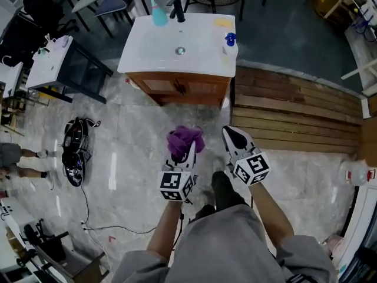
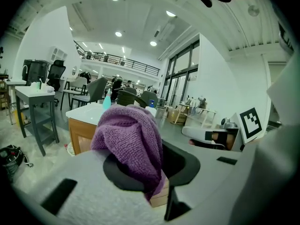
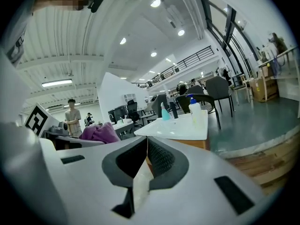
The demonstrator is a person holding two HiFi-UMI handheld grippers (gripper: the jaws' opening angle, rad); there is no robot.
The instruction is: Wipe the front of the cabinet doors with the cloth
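Note:
A bunched purple cloth [image 1: 185, 140] is held in my left gripper [image 1: 187, 151], whose jaws are shut on it; in the left gripper view the cloth [image 2: 131, 139] fills the space between the jaws and spills over them. My right gripper [image 1: 232, 135] sits just to the right of it, with its jaws closed together on nothing [image 3: 146, 146]. Both grippers hover over the floor, well short of the cabinet. The cabinet's wooden doors [image 1: 179, 88] sit under a white sink top [image 1: 200, 46], straight ahead. The cabinet front also shows in the left gripper view [image 2: 82, 132].
On the sink top stand a teal bottle [image 1: 159, 13], a black faucet [image 1: 177, 9] and a blue pump bottle [image 1: 230, 39]. A raised wooden platform [image 1: 294, 111] lies to the right. A grey table [image 1: 65, 63] and a cable bundle [image 1: 75, 152] are at the left.

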